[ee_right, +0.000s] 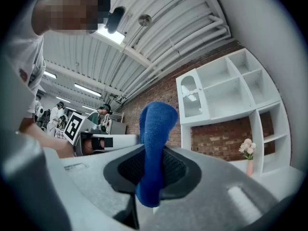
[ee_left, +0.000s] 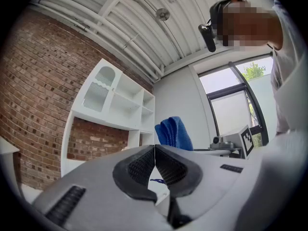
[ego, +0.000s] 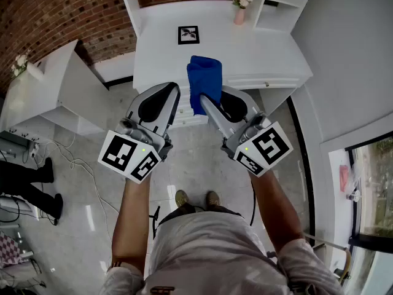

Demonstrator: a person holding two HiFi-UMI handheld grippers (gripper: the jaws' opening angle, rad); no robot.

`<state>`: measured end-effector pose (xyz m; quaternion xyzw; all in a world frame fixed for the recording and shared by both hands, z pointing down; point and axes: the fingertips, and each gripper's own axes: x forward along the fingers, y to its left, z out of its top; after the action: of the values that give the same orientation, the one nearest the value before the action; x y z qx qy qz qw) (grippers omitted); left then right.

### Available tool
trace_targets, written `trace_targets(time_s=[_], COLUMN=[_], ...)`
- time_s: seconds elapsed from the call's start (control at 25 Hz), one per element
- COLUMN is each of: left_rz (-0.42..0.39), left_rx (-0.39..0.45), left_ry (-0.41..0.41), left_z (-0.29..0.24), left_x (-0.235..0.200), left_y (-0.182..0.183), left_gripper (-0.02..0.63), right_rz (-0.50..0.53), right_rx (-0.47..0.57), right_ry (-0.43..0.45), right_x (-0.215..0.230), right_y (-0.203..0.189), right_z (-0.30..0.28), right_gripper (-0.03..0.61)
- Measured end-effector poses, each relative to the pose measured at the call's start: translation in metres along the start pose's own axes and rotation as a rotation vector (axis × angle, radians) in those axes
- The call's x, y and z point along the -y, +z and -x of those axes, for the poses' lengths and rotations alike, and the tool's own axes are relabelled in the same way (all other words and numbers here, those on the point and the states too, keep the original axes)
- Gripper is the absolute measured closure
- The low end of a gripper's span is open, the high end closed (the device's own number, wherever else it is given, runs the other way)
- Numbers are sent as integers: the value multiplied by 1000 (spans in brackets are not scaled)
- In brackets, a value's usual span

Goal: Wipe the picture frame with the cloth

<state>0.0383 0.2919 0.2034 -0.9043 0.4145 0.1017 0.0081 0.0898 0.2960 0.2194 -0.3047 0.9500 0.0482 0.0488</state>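
Observation:
A small black picture frame (ego: 188, 34) lies on the white desk (ego: 258, 48), beyond both grippers. My right gripper (ego: 204, 103) is shut on a blue cloth (ego: 204, 78), which stands up from its jaws in a fold (ee_right: 155, 129) and hangs over the desk's front edge in the head view. In the right gripper view the pads (ee_right: 175, 167) press the cloth from both sides. My left gripper (ego: 173, 97) is held just left of the cloth, shut, with its pads (ee_left: 168, 167) meeting and nothing between them. The cloth (ee_left: 174, 133) also shows past the left jaws.
A pink vase of flowers (ego: 239, 5) stands at the desk's back right, under white shelving (ee_right: 231, 90). A lower white cabinet (ego: 43, 85) sits at the left with another small vase (ego: 24, 66). Drawers (ego: 270, 83) front the desk. People stand in the background (ee_right: 103, 114).

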Motion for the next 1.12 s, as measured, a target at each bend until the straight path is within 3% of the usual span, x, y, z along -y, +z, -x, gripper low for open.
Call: trace_targets(time_s=[1.12], left_rz=[-9], left_rx=[21], left_ry=[-58], left_z=[50], left_x=[-101], left_y=[1], left_gripper=[612], right_rz=[17], right_rx=[-50], right_ry=[-98], right_x=[-34], right_y=[-23], right_z=[-84], right_gripper=[512])
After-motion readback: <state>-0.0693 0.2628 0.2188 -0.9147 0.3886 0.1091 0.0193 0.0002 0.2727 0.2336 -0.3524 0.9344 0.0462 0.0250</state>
